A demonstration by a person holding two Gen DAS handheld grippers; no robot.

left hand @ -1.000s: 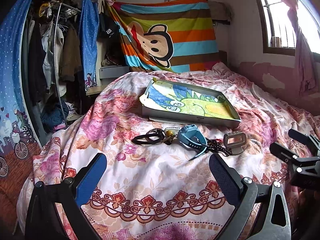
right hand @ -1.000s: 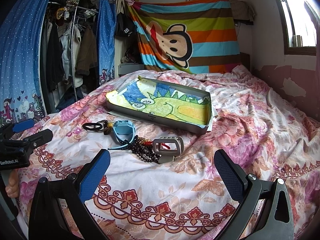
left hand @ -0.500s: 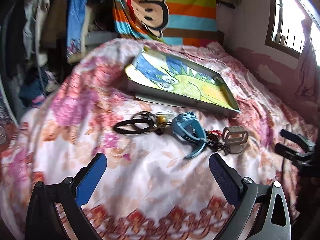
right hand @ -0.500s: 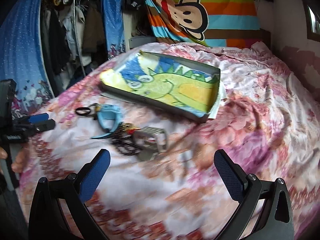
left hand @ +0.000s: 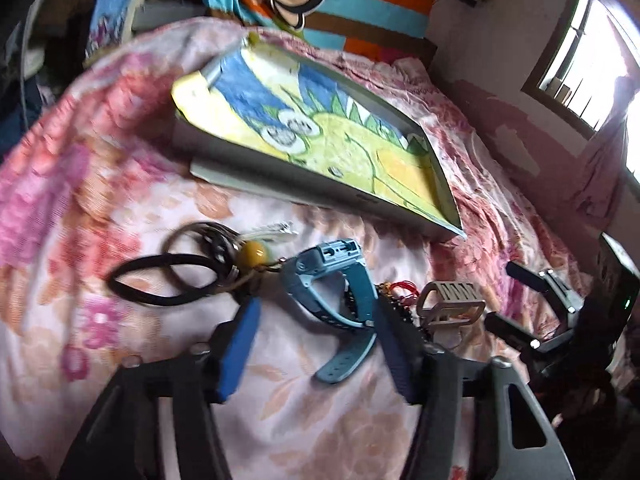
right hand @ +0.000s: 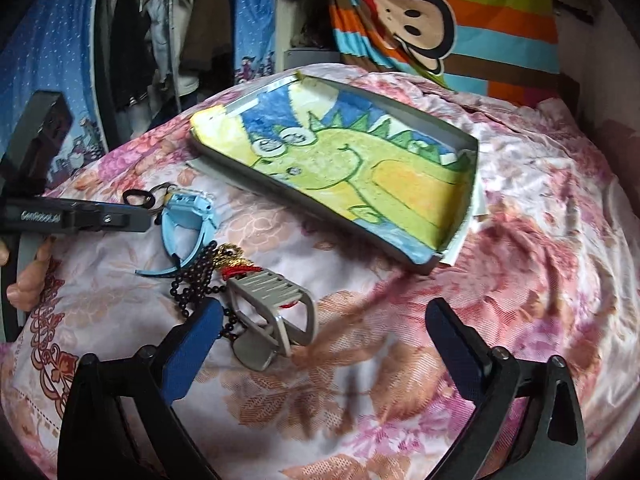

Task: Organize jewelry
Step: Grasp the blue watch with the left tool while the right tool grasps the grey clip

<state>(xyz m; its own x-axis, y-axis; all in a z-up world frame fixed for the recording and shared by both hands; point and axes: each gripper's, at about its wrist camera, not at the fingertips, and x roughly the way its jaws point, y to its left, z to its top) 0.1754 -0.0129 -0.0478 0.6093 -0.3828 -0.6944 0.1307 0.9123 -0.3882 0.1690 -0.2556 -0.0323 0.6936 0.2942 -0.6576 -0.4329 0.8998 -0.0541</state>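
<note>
My left tongs [left hand: 316,334] straddle the blue watch [left hand: 332,284] on the flowered bed [left hand: 120,208], blue pads part-open and gripping nothing. My right tongs [right hand: 324,338] gape wide, empty, over the grey watch [right hand: 276,312] and black beads [right hand: 196,280]. The dinosaur tray [right hand: 466,220] lies just beyond.

The left gripper [left hand: 316,330] is closing in on the blue watch [left hand: 336,292], its jaws now narrower and flanking the strap, where before they were spread wide and well back from the pile. The right gripper [right hand: 324,340] is dropping nearer the grey watch [right hand: 276,312], its left pad [right hand: 192,344] now beside the black beads [right hand: 196,284]. Both views are tilting down, so the tray [right hand: 416,258] is looming larger.
</note>
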